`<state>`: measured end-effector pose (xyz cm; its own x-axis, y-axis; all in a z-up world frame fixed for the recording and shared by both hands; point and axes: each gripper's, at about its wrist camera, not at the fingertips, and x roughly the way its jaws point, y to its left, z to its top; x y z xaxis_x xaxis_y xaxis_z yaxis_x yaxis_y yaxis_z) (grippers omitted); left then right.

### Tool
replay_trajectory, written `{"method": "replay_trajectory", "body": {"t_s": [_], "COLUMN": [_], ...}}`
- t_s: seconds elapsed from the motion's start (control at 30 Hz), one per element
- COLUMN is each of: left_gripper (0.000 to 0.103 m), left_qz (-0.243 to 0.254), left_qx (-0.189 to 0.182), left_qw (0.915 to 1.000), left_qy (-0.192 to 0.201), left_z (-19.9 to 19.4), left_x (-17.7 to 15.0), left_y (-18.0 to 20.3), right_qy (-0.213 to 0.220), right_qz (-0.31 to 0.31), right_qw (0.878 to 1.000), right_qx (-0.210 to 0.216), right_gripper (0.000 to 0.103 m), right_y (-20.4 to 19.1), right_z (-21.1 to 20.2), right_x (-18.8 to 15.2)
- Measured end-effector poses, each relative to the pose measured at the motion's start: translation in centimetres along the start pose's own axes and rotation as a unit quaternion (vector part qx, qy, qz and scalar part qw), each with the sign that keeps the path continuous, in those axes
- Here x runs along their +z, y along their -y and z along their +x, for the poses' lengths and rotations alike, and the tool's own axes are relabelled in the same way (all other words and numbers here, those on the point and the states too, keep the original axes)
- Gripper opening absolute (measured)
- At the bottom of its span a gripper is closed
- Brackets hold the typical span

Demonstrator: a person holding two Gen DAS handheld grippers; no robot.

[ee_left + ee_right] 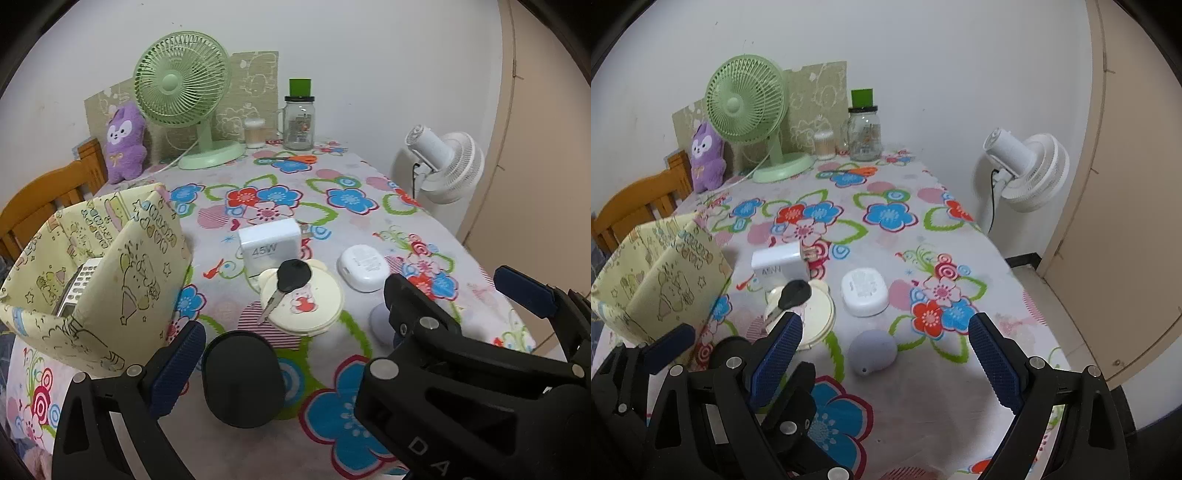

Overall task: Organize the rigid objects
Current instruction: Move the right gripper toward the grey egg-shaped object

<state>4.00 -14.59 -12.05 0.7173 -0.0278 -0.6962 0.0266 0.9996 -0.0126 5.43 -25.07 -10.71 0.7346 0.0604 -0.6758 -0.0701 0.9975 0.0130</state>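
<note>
On the floral tablecloth lie a white 45W charger (pixel 266 242) (pixel 780 266), a black-headed key (pixel 289 281) (pixel 792 293) resting on a cream round compact (pixel 303 301) (pixel 816 317), a white oval case (pixel 364 267) (pixel 865 291), a lavender egg-shaped object (pixel 873 350) (pixel 380 321) and a black cylinder (pixel 242 380). A yellow patterned box (pixel 96 273) (pixel 657 280) at left holds a remote (pixel 79 291). My left gripper (pixel 303 354) is open around the black cylinder. My right gripper (pixel 886 360) is open around the lavender object, above the table.
At the back stand a green desk fan (pixel 183 96), a purple plush (pixel 123 142), a glass jar with a green lid (pixel 299 118), a cotton-swab tub (pixel 255 133) and orange scissors (pixel 291 159). A white floor fan (pixel 443 166) stands right of the table. A wooden chair (pixel 48 195) is at left.
</note>
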Motion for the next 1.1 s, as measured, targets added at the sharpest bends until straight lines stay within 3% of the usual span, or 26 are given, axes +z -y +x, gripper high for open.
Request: {"method": "replay_trajectory", "body": {"t_s": [0.7,0.9,1.1], "left_gripper": [0.103,0.103,0.101], "left_qz": [0.011,0.016,0.017], "left_qx": [0.028,0.027,0.022], "left_qw": [0.9991,0.9991,0.9992], "left_qy": [-0.030,-0.030,-0.031], "left_z": [4.1,4.2,4.4], "left_x": [-2.8,-2.7,-2.7], "left_y": [-0.9,-1.0,-1.0], "right_qy": [-0.030,-0.043,-0.052], "right_qz": [-0.021,-0.012,-0.013], "right_qw": [0.999,0.999,0.998], "right_qx": [0.016,0.027,0.032], "right_gripper": [0.093,0.077,0.046], "right_y": [-1.2,-1.3,-1.4], "right_z": [4.8,5.6,6.1], "right_x": [-2.9,-3.0,-2.9]}}
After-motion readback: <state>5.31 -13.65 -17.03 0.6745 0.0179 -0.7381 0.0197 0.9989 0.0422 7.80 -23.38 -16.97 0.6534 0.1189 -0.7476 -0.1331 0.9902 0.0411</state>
